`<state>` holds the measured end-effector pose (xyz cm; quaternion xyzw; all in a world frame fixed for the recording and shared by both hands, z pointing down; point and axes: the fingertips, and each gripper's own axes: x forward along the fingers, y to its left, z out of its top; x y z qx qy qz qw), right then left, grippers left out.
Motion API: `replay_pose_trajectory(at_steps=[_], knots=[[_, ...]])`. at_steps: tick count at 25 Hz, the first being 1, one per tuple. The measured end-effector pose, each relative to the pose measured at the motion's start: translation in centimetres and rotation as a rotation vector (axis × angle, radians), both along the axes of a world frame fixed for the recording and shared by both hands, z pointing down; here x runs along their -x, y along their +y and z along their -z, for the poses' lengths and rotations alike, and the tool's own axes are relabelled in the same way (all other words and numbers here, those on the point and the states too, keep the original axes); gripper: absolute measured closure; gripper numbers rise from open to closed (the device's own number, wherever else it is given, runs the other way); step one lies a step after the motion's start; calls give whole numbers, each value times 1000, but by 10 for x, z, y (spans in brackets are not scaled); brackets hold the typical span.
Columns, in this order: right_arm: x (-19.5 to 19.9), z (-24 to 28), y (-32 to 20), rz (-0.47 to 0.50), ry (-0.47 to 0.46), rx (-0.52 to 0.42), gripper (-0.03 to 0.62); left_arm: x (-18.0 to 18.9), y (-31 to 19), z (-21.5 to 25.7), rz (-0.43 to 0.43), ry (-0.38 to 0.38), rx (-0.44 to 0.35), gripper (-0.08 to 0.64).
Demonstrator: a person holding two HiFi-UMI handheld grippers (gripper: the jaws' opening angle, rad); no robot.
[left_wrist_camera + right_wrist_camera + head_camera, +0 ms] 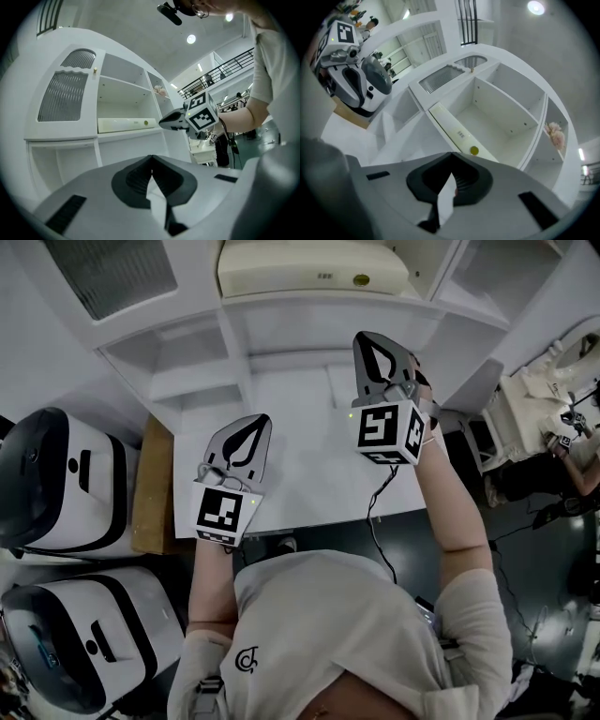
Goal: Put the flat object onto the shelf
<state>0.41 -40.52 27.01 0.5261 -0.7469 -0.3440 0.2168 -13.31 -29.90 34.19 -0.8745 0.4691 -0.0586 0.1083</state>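
The flat object (314, 268) is a long cream-white box with a yellow dot. It lies on a middle board of the white shelf unit (187, 343), and it also shows in the left gripper view (126, 124) and the right gripper view (457, 133). My right gripper (370, 338) is held up in front of the shelf, just below the box, jaws shut with nothing between them (452, 155). My left gripper (253, 423) hangs lower over the white table (309, 474), also shut and empty (152, 158). Neither gripper touches the box.
Two white appliances with black trim (56, 484) (75, 634) stand at the left beside a wooden board (150, 488). A cable (375, 512) trails off the table's front edge. A pink item (555, 133) sits in the shelf's side compartment. Another person (562, 446) is at the far right.
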Motion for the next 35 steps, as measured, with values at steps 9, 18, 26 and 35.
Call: replay_pose_trajectory(at_steps=[9,18,26,35], knots=[[-4,-61,40,115,-418,212,584,12,-1,6,47,43,-12,546],[-3,-96,67,172,-640,314,586,26,-8,14,89,116,-19,547],[-2,-89,70,218,-646,303,586,20,-7,11,39,69,-18,547],[8,-85,70,245,-585,283,586,25,-8,1,40,67,11,546]])
